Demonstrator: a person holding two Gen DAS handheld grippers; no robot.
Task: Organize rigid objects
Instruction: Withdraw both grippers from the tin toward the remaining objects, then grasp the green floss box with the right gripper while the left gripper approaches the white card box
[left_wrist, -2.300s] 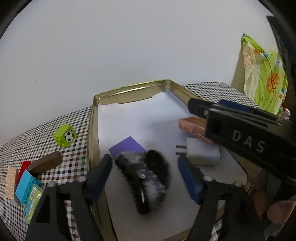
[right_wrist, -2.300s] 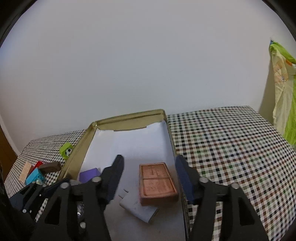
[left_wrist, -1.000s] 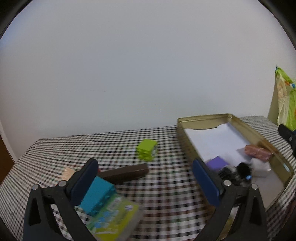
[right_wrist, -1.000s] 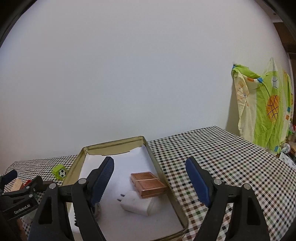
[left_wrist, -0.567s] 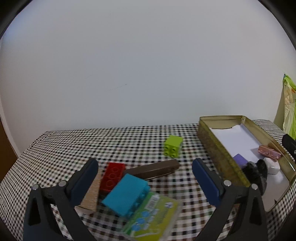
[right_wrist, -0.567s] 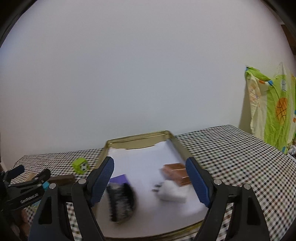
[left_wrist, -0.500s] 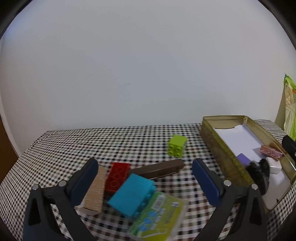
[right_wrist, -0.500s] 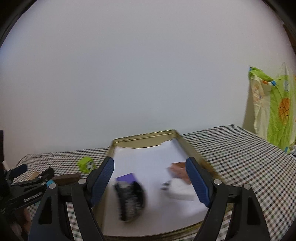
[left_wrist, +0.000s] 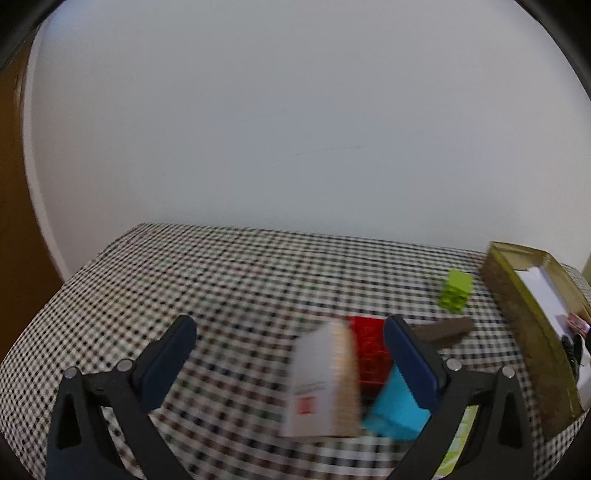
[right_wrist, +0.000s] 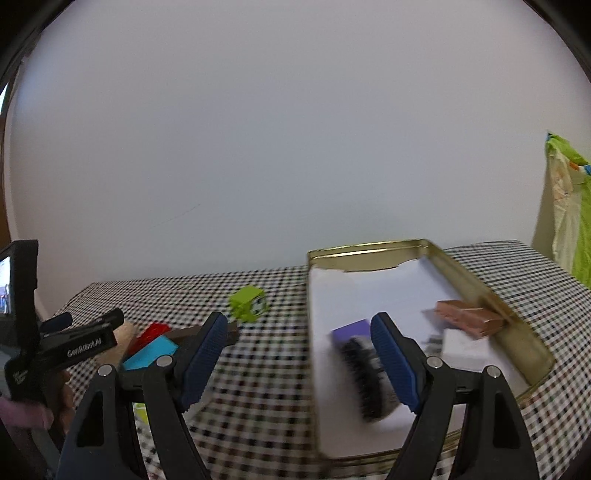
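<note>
Gold tin (right_wrist: 476, 286) on checked cloth; left gripper (right_wrist: 86, 325), marked "GenRobot.AI", and right gripper (right_wrist: 299, 354) both gape empty.

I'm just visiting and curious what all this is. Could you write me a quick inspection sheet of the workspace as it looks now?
Surface: table under a black-and-white checked cloth.
Job's things: gold tin tray lined with white paper, holding a black hairbrush, purple block, white charger and copper-coloured box. Outside it: green toy brick, red brick, blue brick, brown bar, tan-edged white card box, blurred.
Clutter: nothing seen.
Grippers: left gripper open, empty, over the loose pile; right gripper open, empty, near the tray.
Cables: nothing seen.
Surroundings: plain white wall; green printed cloth hanging at right.
</note>
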